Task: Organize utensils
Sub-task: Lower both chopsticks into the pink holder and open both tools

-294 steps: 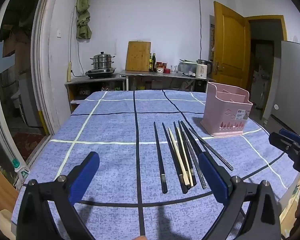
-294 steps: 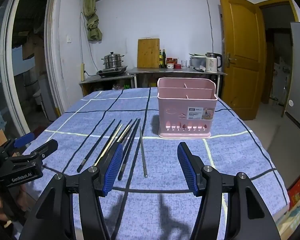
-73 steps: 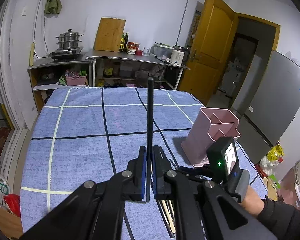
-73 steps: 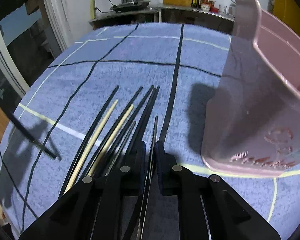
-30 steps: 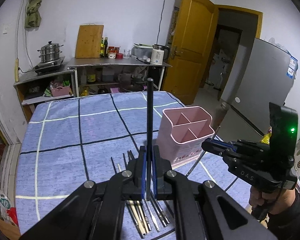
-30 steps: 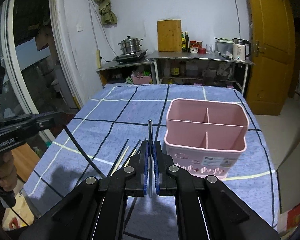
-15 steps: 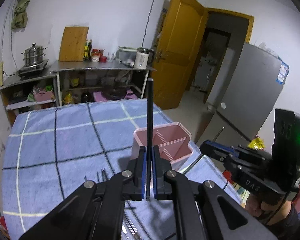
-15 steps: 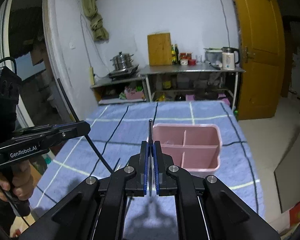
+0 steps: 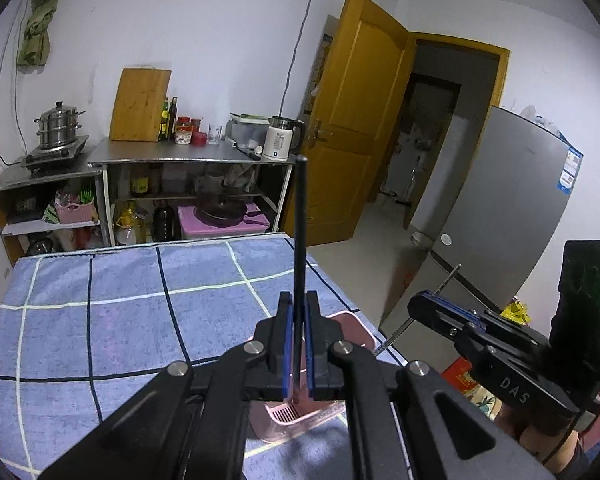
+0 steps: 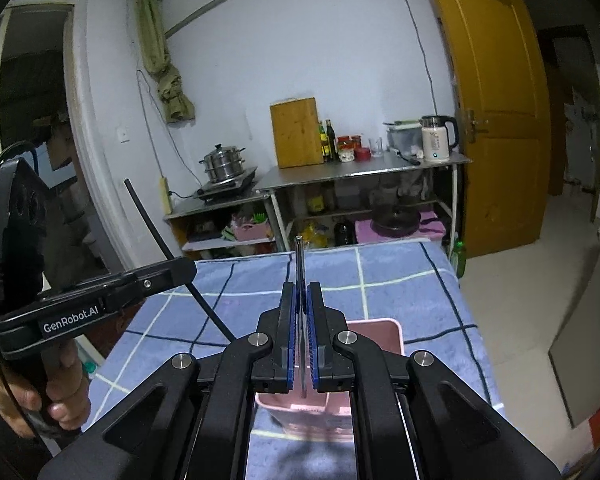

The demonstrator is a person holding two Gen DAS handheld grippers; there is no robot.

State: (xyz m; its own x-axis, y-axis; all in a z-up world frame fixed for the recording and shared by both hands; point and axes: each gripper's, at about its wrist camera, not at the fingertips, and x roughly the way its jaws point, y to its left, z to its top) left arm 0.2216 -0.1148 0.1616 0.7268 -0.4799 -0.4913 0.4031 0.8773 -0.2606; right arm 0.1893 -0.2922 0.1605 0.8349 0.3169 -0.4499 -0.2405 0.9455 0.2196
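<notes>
Each hand-held gripper is clamped on one utensil, so this looks like an early delivery in the sorting. The left hand-held gripper has its jaws pinched narrow around a black chopstick, which stands almost upright between the blue pads and runs down toward the pink basket just beneath. The right hand-held gripper is pressed shut on a thin grey metal chopstick, also held upright, with its lower end hanging over the basket's rim.

The basket sits on the counter, on its blue checked cloth, close to the right-hand edge as the left view shows it. Both grippers cover most of it; only a strip of rim, a wall and part of the vented base show. Whether anything already stands in its compartments cannot be told, nor which compartment either chopstick is aimed at.

My reading is that nothing is visibly stowed yet and both sticks are still in the jaws, above or just entering the basket. What remains for these two is lowering and letting go. No other loose utensils show on the visible cloth, though the near part of the counter is hidden behind the grippers, so how many are left cannot be judged.

A person's hand grips the left tool's handle at the edge of the right view
</notes>
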